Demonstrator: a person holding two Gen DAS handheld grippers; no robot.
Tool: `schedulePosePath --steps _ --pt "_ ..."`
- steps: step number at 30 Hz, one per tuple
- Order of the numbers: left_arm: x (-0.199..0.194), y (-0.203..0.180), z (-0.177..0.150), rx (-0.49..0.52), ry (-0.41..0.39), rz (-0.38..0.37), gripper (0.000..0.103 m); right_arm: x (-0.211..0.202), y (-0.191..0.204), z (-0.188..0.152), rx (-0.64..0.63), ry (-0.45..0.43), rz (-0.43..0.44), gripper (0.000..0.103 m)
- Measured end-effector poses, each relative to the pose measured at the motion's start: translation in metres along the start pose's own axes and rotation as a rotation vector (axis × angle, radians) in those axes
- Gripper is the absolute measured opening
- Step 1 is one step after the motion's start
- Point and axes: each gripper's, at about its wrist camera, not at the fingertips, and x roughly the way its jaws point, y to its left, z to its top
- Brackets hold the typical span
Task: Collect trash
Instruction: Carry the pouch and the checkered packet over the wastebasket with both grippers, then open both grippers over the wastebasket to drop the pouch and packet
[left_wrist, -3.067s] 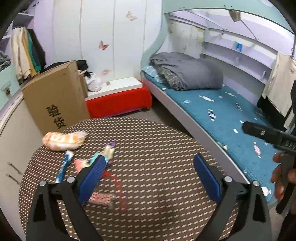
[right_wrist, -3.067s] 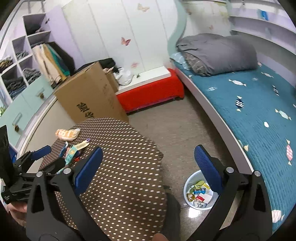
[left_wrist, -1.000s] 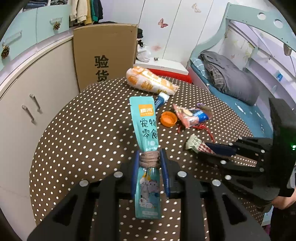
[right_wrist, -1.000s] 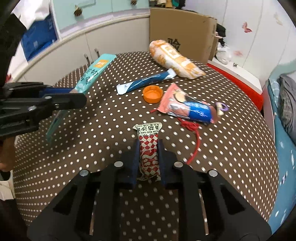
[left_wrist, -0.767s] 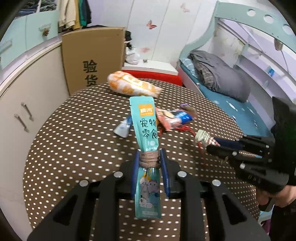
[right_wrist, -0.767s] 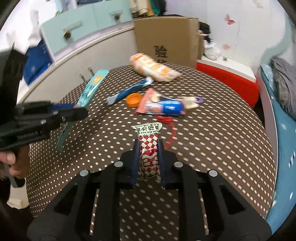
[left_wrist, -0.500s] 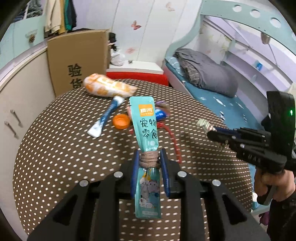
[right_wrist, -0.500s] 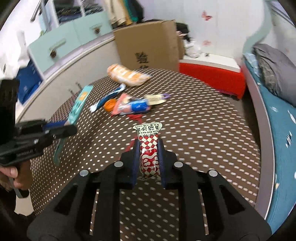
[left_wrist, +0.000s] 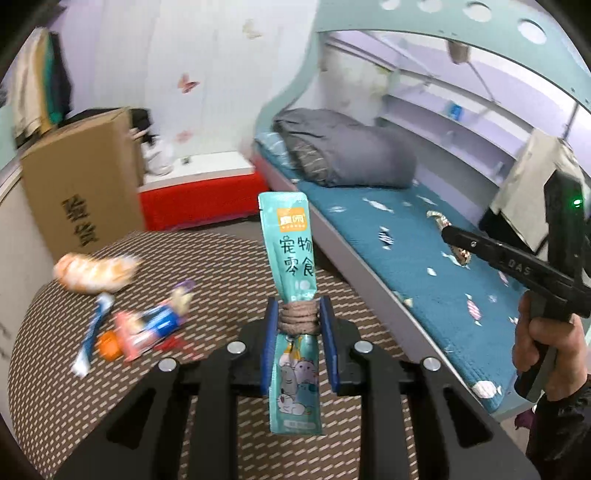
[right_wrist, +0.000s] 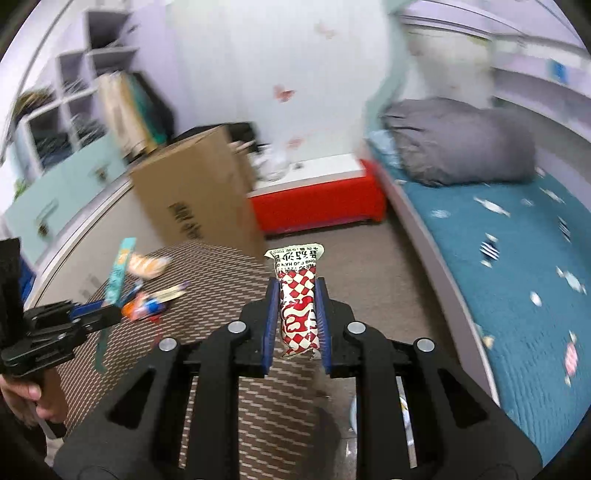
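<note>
My left gripper (left_wrist: 298, 314) is shut on a teal snack pouch (left_wrist: 290, 251) with a brown band around its middle, held upright above the round dotted table (left_wrist: 221, 258). My right gripper (right_wrist: 294, 295) is shut on a red-and-white checked wrapper (right_wrist: 297, 306), held past the table's right edge, over the floor. On the table lie an orange bread bag (left_wrist: 94, 271), a blue-white tube (left_wrist: 92, 325), an orange cap (left_wrist: 109, 345) and a red-blue wrapper (left_wrist: 155, 325). The right gripper also shows in the left wrist view (left_wrist: 448, 232), the left one in the right wrist view (right_wrist: 110, 314).
A cardboard box (left_wrist: 79, 184) stands behind the table against the cabinets (right_wrist: 55, 206). A red-sided bench (right_wrist: 317, 199) is at the back. The bed (right_wrist: 517, 258) with a grey duvet (right_wrist: 458, 140) runs along the right. A white bin rim (right_wrist: 352, 410) peeks out under my right gripper.
Both grippers have swung right, away from the table's middle toward the bed side, each still holding its piece of trash. The right gripper has gone from over the table to over the floor.
</note>
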Motion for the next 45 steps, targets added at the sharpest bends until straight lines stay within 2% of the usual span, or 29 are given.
schedulePosePath --steps 4,8,19,22,24,25,28,33,39,41,42,43,45 --pt "0.022 -0.031 0.008 0.034 0.026 -0.047 0.022 -0.008 -0.050 -0.009 0.093 0.000 -0.063 0.019" --pt "0.046 -0.057 0.013 0.050 0.064 -0.085 0.022 -0.006 -0.077 -0.021 0.145 0.017 -0.093 0.019" --pt "0.105 -0.113 0.018 0.098 0.161 -0.142 0.022 0.061 -0.152 -0.075 0.325 0.170 -0.147 0.019" --pt "0.124 -0.127 0.016 0.114 0.200 -0.156 0.022 0.084 -0.174 -0.092 0.402 0.216 -0.144 0.022" --pt "0.139 -0.137 0.013 0.129 0.238 -0.162 0.022 0.096 -0.189 -0.105 0.467 0.248 -0.133 0.043" --pt "0.150 -0.143 0.010 0.134 0.262 -0.164 0.022 0.096 -0.194 -0.108 0.486 0.243 -0.146 0.069" --pt "0.176 -0.160 0.002 0.163 0.320 -0.164 0.022 0.087 -0.203 -0.113 0.533 0.219 -0.161 0.072" --pt "0.210 -0.172 -0.012 0.189 0.406 -0.172 0.022 0.057 -0.209 -0.105 0.538 0.156 -0.180 0.076" --pt "0.241 -0.190 -0.015 0.212 0.464 -0.192 0.023 0.023 -0.209 -0.090 0.529 0.082 -0.194 0.079" --pt "0.249 -0.193 -0.016 0.217 0.484 -0.212 0.047 0.016 -0.207 -0.087 0.524 0.067 -0.198 0.080" --pt "0.251 -0.193 -0.016 0.217 0.485 -0.212 0.078 0.015 -0.207 -0.087 0.523 0.064 -0.198 0.081" --pt "0.252 -0.195 -0.017 0.218 0.479 -0.205 0.091 0.013 -0.206 -0.087 0.522 0.062 -0.198 0.082" --pt "0.249 -0.193 -0.016 0.224 0.456 -0.185 0.091 0.013 -0.203 -0.087 0.522 0.062 -0.197 0.084"
